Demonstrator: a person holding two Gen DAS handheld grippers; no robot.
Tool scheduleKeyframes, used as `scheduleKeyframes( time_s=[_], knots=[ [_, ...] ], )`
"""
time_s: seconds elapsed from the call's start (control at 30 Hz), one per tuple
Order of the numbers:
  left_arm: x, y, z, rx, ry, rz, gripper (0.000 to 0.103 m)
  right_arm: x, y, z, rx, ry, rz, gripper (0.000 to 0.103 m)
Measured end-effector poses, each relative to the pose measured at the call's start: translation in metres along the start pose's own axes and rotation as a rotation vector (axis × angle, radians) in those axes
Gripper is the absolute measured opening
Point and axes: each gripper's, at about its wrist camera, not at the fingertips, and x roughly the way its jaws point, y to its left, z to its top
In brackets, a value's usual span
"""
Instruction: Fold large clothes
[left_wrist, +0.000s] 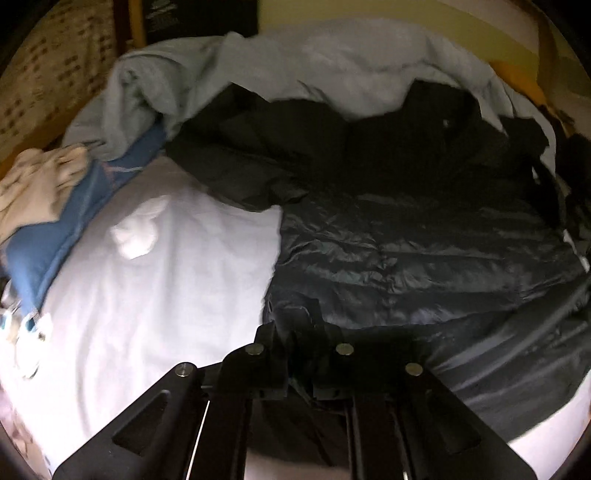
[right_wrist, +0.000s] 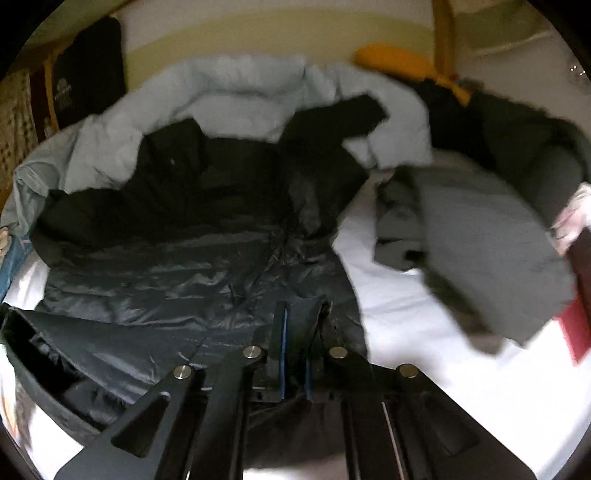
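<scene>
A large dark shiny puffer jacket (left_wrist: 424, 236) lies spread on a white bed sheet (left_wrist: 155, 295), collar toward the far side. It also shows in the right wrist view (right_wrist: 177, 258). My left gripper (left_wrist: 299, 332) is shut on the jacket's lower hem at its left corner. My right gripper (right_wrist: 301, 321) is shut on the hem at the right corner, with dark fabric pinched between the blue-lined fingers (right_wrist: 281, 332). The hem is lifted slightly toward both cameras.
A pale grey-blue quilt (left_wrist: 295, 66) is heaped behind the jacket. A blue cloth (left_wrist: 74, 206) and a cream garment (left_wrist: 33, 184) lie at the left. A grey garment (right_wrist: 480, 243) lies at the right, with a yellow item (right_wrist: 395, 59) beyond it.
</scene>
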Motion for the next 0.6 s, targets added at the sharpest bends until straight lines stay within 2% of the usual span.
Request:
scheduleKeyframes(
  time_s=[0.1, 0.17, 0.2, 0.23, 0.3, 0.4, 0.47, 0.53, 0.6],
  knots=[
    [0.021, -0.002, 0.000, 0.007, -0.016, -0.003, 0.016, 0.027, -0.005, 0.003, 0.015, 0.017, 0.019, 0.008],
    [0.021, 0.001, 0.001, -0.003, -0.057, 0.003, 0.027, 0.032, -0.010, 0.003, 0.007, 0.002, -0.026, 0.022],
    [0.017, 0.002, 0.002, -0.002, -0.096, 0.035, 0.047, 0.028, -0.015, 0.002, 0.019, -0.021, -0.064, 0.042],
    [0.008, 0.004, 0.003, -0.005, -0.150, 0.074, 0.065, 0.021, -0.022, 0.001, 0.041, -0.063, -0.104, 0.067],
    [-0.016, 0.011, 0.002, -0.024, -0.273, 0.111, 0.075, 0.003, -0.037, 0.002, 0.098, -0.169, -0.148, 0.083],
    [-0.055, 0.013, 0.000, -0.050, -0.416, 0.092, 0.088, -0.026, -0.052, 0.006, 0.179, -0.265, -0.116, 0.083],
    [-0.080, 0.009, -0.006, -0.036, -0.488, 0.012, 0.092, -0.040, -0.054, 0.004, 0.225, -0.287, -0.051, 0.083],
    [-0.091, -0.004, -0.012, 0.018, -0.486, -0.052, 0.094, -0.048, -0.048, 0.001, 0.228, -0.276, 0.050, 0.084],
    [-0.093, -0.023, -0.019, 0.096, -0.453, -0.101, 0.094, -0.049, -0.031, -0.005, 0.174, -0.236, 0.135, 0.084]
  ],
)
